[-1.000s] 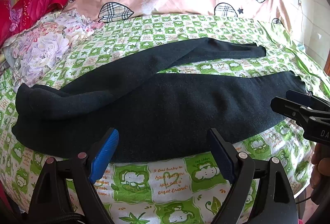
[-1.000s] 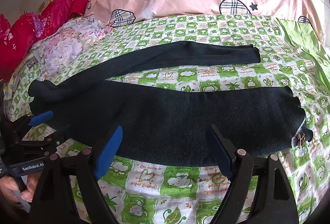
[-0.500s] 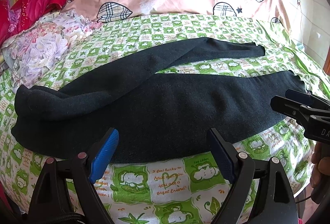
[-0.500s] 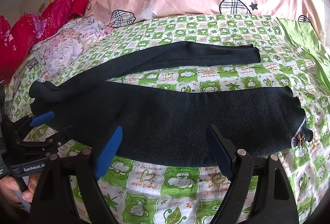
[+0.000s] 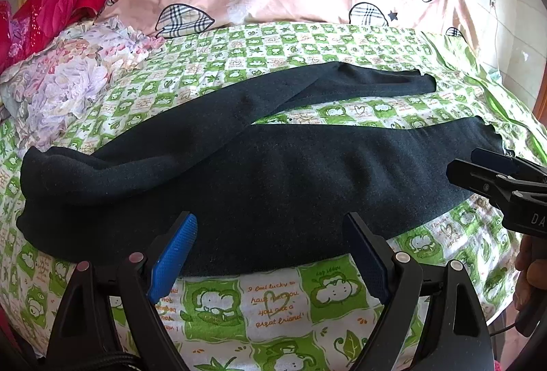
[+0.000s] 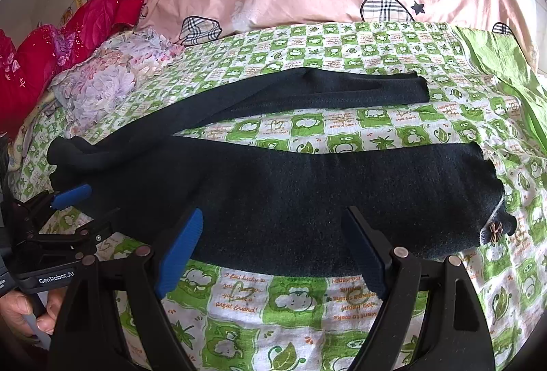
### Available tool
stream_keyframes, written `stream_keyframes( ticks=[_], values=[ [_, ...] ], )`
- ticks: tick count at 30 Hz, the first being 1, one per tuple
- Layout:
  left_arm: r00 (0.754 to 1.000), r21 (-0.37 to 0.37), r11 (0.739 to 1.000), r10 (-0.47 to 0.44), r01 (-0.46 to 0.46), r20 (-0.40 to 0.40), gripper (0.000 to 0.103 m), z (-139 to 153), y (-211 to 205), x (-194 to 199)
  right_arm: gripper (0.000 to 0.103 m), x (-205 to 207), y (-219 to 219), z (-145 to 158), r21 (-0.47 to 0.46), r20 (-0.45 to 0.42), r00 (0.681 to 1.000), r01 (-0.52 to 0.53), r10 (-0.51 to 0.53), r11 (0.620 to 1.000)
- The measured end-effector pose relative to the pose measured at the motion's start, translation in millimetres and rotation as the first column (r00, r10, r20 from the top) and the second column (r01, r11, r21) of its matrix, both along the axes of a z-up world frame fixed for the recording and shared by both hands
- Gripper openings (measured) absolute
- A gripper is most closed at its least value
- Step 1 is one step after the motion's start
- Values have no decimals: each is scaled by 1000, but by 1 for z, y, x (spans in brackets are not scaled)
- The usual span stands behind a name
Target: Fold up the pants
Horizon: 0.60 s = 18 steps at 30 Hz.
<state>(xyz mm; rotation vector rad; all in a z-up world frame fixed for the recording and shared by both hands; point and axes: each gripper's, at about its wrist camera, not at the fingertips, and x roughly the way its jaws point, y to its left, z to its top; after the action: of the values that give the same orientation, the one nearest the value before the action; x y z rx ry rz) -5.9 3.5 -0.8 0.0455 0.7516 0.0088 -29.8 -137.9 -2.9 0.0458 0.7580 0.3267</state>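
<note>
Little has shifted. In the left wrist view the black pants (image 5: 273, 186) sit slightly lower and nearer than a second ago — the left gripper (image 5: 273, 255) has eased a touch toward the bed's near edge. In the right wrist view the left gripper (image 6: 85, 203) has crept a little farther right onto the pants' left end.
</note>
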Motion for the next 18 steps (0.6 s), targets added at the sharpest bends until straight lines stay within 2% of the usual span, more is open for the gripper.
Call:
stream_keyframes(
  ticks=[18],
  values=[
    [999,-5,1000,11,-12,-36,88,9,6,21,84,10,-8,3,20,-22,1000,2,-2,1000]
  ],
)
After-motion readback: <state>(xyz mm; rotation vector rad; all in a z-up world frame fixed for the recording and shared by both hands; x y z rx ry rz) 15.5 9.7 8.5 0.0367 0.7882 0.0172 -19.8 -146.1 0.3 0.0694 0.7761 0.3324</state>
